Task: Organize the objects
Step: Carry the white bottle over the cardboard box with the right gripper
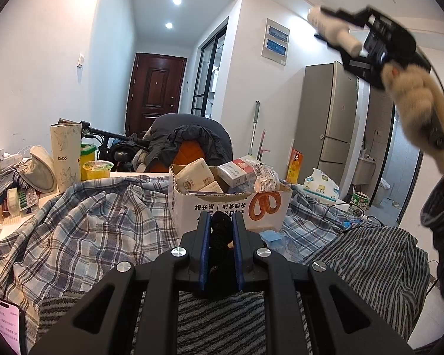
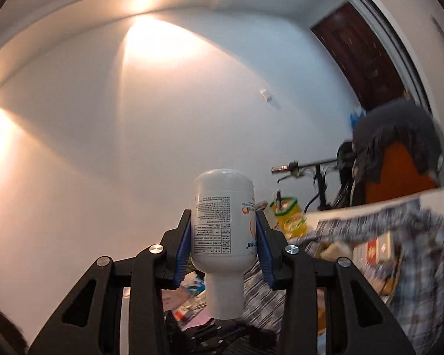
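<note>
My right gripper (image 2: 223, 236) is shut on a white plastic bottle (image 2: 222, 224), held upside down with its cap toward the camera. The left wrist view shows the right gripper (image 1: 331, 26) raised high at the upper right with the white bottle (image 1: 334, 31) in it, far above the table. My left gripper (image 1: 221, 230) is shut on a small black knitted thing (image 1: 221, 230), low over the striped cloth (image 1: 370, 254). Just beyond it stands an open cardboard box (image 1: 231, 204) with a pretzel print, filled with packets.
A plaid cloth (image 1: 83, 224) covers the table. Clutter, a tall Debo carton (image 1: 65, 153) and yellow cups (image 1: 97, 168) sit at the left. A tissue pack (image 1: 321, 185) and a can (image 1: 359, 201) lie right. A phone (image 1: 6, 322) lies at bottom left. A chair with clothes (image 1: 189, 142) stands behind.
</note>
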`<act>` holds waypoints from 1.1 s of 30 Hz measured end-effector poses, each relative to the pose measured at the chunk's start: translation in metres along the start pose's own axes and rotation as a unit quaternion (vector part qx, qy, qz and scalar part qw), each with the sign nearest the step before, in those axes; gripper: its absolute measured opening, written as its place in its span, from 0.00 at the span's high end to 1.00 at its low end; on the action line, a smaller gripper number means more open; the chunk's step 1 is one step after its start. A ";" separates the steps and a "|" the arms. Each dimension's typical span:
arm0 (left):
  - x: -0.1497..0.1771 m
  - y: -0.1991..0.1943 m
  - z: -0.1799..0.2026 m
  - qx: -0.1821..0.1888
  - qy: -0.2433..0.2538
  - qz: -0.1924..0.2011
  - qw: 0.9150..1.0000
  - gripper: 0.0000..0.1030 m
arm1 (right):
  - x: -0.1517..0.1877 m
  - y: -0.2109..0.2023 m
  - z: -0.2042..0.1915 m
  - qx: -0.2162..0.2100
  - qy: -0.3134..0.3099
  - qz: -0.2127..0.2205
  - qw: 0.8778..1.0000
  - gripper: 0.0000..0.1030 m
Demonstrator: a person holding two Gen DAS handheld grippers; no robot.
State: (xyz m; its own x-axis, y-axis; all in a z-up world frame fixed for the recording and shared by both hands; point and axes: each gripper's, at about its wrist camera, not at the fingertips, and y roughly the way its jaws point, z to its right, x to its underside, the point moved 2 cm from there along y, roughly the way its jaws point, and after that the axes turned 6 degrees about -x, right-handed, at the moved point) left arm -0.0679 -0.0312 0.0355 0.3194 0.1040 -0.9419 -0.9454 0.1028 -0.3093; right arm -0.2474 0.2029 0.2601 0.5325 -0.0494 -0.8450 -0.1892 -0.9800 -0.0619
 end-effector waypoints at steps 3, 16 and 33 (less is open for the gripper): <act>0.000 0.000 0.000 0.000 -0.001 0.000 1.000 0.86 | 0.003 -0.002 0.000 0.024 -0.028 0.018 0.999 0.63; 0.001 0.001 0.001 0.006 0.004 -0.007 1.000 0.86 | 0.124 0.024 0.228 0.112 0.143 0.031 0.983 0.62; -0.001 0.000 0.001 0.006 0.005 -0.006 1.000 0.86 | 0.134 0.029 0.219 0.230 0.033 0.010 0.973 0.62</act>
State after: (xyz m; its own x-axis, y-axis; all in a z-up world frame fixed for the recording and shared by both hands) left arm -0.0680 -0.0306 0.0365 0.3308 0.0927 -0.9391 -0.9404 0.1151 -0.3199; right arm -0.3623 0.2102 0.0286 0.5743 -0.0942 -0.8132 -0.5410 -0.7892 -0.2907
